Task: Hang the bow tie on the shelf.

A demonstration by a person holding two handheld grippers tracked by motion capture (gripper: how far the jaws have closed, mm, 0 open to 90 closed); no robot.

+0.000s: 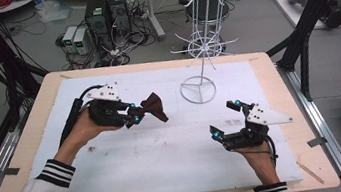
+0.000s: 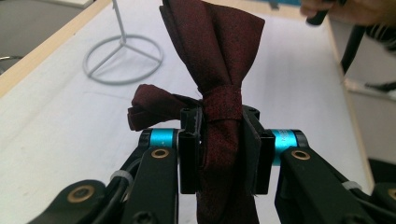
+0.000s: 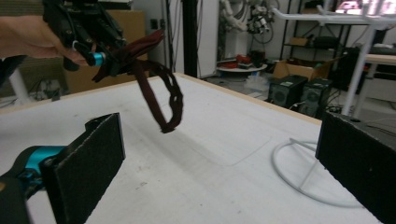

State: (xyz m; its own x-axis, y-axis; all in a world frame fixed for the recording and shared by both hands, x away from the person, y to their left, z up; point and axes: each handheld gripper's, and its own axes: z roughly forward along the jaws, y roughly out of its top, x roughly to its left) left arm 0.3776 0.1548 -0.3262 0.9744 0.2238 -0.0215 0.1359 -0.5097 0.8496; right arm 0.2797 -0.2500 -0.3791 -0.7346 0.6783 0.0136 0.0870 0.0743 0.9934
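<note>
Writing first: none legible on the bow tie (image 2: 219, 60), the grippers or the white mat (image 1: 165, 147) — some pale marks on one black jaw pad in the left gripper view, too blurred to read.

Left gripper (image 1: 131, 115) is up off the surface, over the mat's left-centre, held by the person's left hand (image 1: 85, 130) w/ forearm coming in from the bottom-left, striped cuff (image 1: 55, 172) showing. It points toward the white wire stand (image 1: 201, 41). Its jaws are clenched on the dark red bow tie right at the centre knot; in the left gripper view one wing rises above the jaws, the other is crumpled to the left of the knot. From the right gripper view the tie's strap (image 3: 163, 98) hangs down in a loop below the left gripper, clear of the surface.

Right gripper (image 1: 227, 118) sits near the mat's right side, just in front of the stand's ring base (image 1: 198, 91), well apart from the tie. Right hand (image 1: 260, 156) holds it from below-right, wrist bent, grey plate on top. Jaws released — wide gap, nothing between the pads (image 3: 88, 163), which frame the surface and the ring base.
</note>
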